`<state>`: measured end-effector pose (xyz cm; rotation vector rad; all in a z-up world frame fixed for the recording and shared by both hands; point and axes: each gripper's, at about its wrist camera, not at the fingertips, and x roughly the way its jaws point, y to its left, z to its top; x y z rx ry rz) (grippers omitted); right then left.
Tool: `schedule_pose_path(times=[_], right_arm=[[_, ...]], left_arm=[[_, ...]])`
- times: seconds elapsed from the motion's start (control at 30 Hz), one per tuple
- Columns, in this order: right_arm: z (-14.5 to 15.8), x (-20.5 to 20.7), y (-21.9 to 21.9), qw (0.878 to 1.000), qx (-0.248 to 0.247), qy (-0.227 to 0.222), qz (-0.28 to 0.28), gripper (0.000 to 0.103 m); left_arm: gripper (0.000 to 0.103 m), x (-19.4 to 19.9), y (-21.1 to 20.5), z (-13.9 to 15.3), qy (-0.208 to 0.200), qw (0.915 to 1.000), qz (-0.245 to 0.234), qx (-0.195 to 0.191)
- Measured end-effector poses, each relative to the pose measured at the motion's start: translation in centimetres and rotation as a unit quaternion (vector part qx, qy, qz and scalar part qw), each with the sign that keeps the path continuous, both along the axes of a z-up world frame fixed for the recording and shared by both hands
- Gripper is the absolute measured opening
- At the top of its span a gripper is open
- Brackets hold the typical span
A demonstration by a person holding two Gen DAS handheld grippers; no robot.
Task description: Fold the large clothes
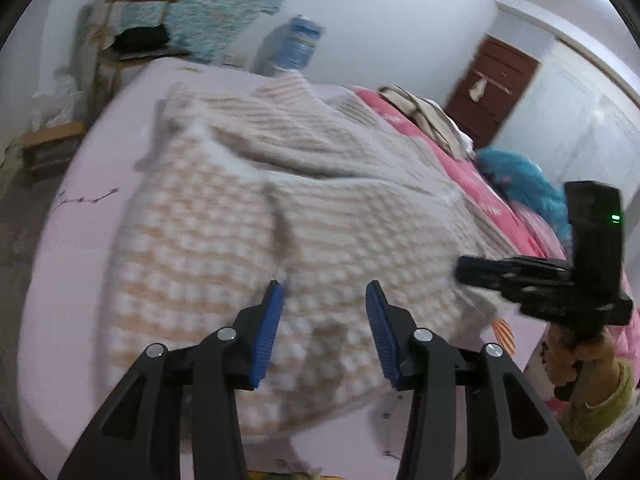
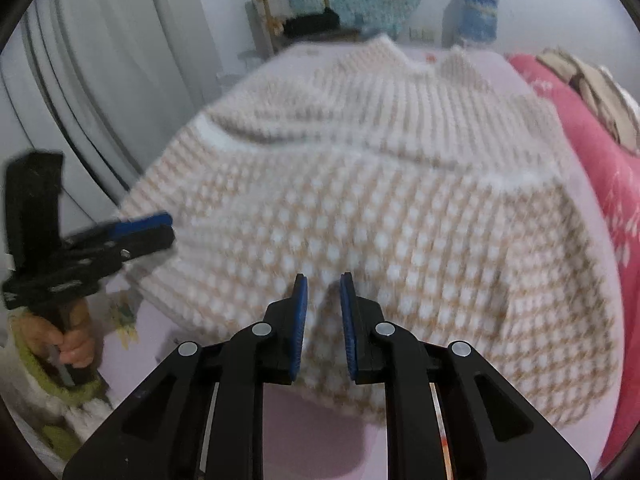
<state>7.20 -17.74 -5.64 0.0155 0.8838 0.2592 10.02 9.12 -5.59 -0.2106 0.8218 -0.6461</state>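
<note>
A cream and beige checked knit sweater (image 1: 240,220) (image 2: 380,200) lies spread on a bed with a lilac sheet (image 1: 80,240), neckline at the far end. In the left wrist view my left gripper (image 1: 325,286) hovers over the sweater's near part. Its blue pads (image 1: 268,332) stand apart, and the knit shows below the gap without being pressed. From the right wrist view it reaches the sweater's left edge (image 2: 172,226). My right gripper (image 2: 323,278) is at the near hem. Its pads stand close together on a ridge of the knit. In the left wrist view it is at the right edge (image 1: 460,272).
A pink blanket (image 1: 460,168) runs along the bed's right side, with folded clothes (image 1: 424,116) and a blue fluffy item (image 1: 520,184) on it. A wooden chair with a black bag (image 1: 136,36) and a water bottle (image 1: 298,46) stand beyond the bed. A brown door (image 1: 492,92) is far right.
</note>
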Motion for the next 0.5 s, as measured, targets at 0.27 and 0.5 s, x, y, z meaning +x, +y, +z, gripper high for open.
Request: schedule_pose_path(times=[0.27,0.5], right_arm=[[-1.2,3.1,0.1,1.0,0.001,-0.002,-0.001,0.016],[0.2,4.9,1.1,1.0,-0.019,-0.018,-0.01,0.016]], left_arm=[[0.041,-0.1,-0.3,-0.3,-0.009,0.9998,0.006,0.018],[0.041,0.2,-0.4,-0.4,-0.009,0.9998,0.008,0.016]])
